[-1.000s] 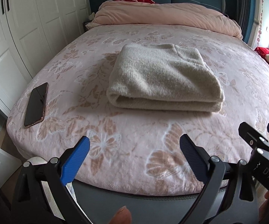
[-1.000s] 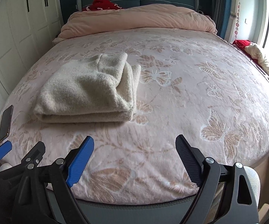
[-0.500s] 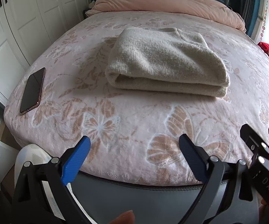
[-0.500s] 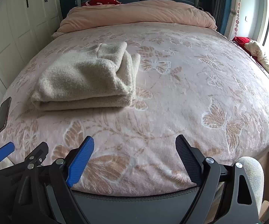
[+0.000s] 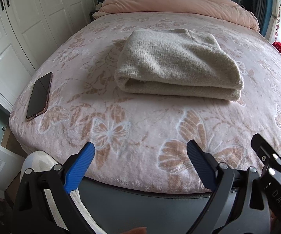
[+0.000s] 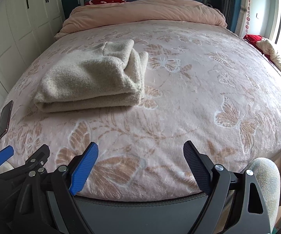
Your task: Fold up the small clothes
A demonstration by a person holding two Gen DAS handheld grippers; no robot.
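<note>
On the bed [image 5: 121,136] the beige sweater [image 5: 175,66] lies folded; my left gripper [image 5: 140,161] and right gripper [image 6: 140,161] hang near the edge, fingers wide apart, holding nothing; folding looks done; maybe I tidy it next

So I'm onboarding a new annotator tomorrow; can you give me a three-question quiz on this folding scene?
1. True or false: the folded beige knitted sweater is held by a gripper.
2. On which side of the sweater, in the left wrist view, does the dark flat smartphone lie? A) left B) right C) on top
3. Fill in: the left gripper and right gripper both have their jaws ____.

Key: 1 false, it lies free on the pink butterfly-patterned blanket; 2 A; 3 open.
</note>
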